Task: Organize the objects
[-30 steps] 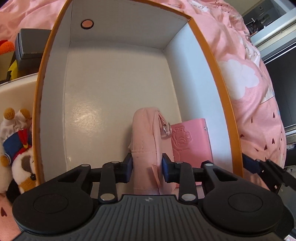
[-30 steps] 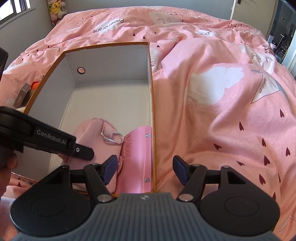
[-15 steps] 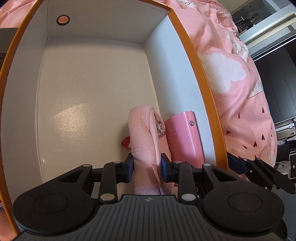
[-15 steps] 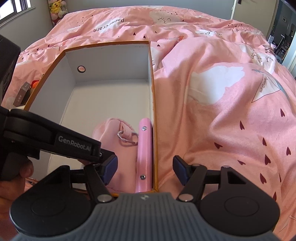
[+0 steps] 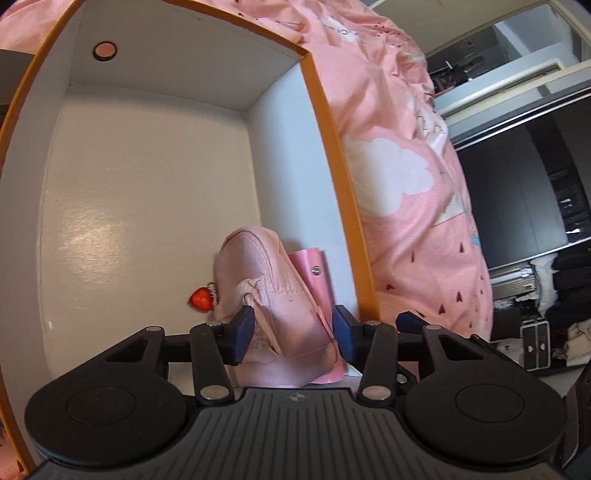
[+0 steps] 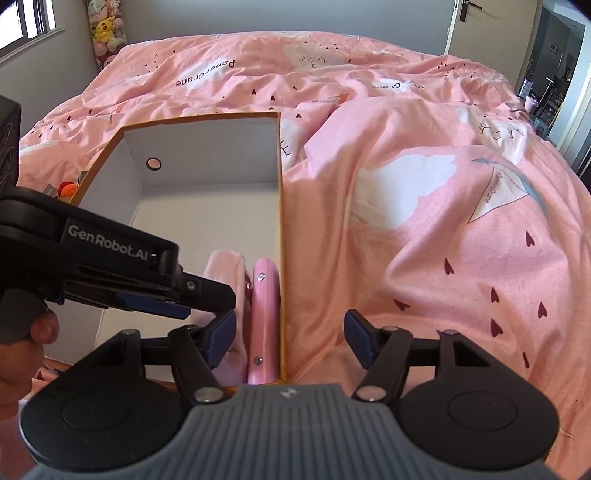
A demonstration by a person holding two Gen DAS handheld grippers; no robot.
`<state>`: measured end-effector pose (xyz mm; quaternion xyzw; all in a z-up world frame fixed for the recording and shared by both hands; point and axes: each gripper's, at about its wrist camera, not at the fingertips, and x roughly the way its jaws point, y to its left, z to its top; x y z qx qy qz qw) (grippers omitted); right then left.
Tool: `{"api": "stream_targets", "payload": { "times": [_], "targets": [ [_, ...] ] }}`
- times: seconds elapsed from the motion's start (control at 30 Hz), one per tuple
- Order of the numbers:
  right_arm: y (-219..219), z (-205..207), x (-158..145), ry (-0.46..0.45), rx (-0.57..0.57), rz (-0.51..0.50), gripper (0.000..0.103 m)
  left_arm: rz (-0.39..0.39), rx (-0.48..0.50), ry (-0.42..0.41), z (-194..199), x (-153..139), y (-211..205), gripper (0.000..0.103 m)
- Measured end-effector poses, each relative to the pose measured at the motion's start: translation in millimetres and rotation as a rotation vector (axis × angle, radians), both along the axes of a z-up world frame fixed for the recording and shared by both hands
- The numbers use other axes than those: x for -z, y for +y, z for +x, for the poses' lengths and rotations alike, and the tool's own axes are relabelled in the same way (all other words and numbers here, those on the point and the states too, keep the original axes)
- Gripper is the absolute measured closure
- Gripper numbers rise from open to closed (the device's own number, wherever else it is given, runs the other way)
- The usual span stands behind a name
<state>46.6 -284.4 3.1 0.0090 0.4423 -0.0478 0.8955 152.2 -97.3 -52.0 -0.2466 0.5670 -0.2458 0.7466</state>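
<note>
An open box with an orange rim (image 5: pixel 325 122) and white inside lies on the pink bed; it also shows in the right wrist view (image 6: pixel 281 229). A soft pink pouch (image 5: pixel 273 291) stands on edge in its near right corner, with a red strawberry charm (image 5: pixel 201 299) beside it. A pink wallet (image 5: pixel 314 273) stands between the pouch and the box wall, also seen from the right wrist (image 6: pixel 262 314). My left gripper (image 5: pixel 293 332) is open with its fingers either side of the pouch. My right gripper (image 6: pixel 290 338) is open and empty, straddling the box's right wall.
The pink duvet (image 6: pixel 424 221) spreads right of and beyond the box. A small round hole (image 5: pixel 105 50) marks the box's far wall. Plush toys (image 6: pixel 105 33) sit against the far wall of the room. An orange knitted toy (image 6: pixel 66 189) lies left of the box.
My left gripper has opened and let go of the pink pouch, which now stands against the wallet. The wallet has turned up on edge against the box wall. The right gripper stayed open.
</note>
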Motion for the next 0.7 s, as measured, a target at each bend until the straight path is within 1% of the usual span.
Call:
{"api": "stream_targets", "payload": {
  "times": [0.13, 0.3, 0.43, 0.6, 0.7],
  "targets": [
    [-3, -3, -1, -0.007, 0.011, 0.004, 0.038, -0.027, 0.015, 0.04, 2, 5, -3, 0.057],
    [-2, -4, -3, -0.014, -0.002, 0.016, 0.038, 0.007, 0.022, 0.039, 3, 9, -10, 0.06],
    [0, -4, -1, -0.01, -0.006, 0.017, 0.038, -0.006, 0.028, 0.032, 1, 7, -5, 0.06],
    [5, -2, -1, -0.012, -0.016, 0.002, 0.038, -0.009, 0.022, 0.029, 0, 6, 1, 0.056],
    [7, -2, -3, -0.014, -0.023, -0.004, 0.038, 0.007, 0.018, 0.001, -2, 2, 2, 0.052]
  ]
}}
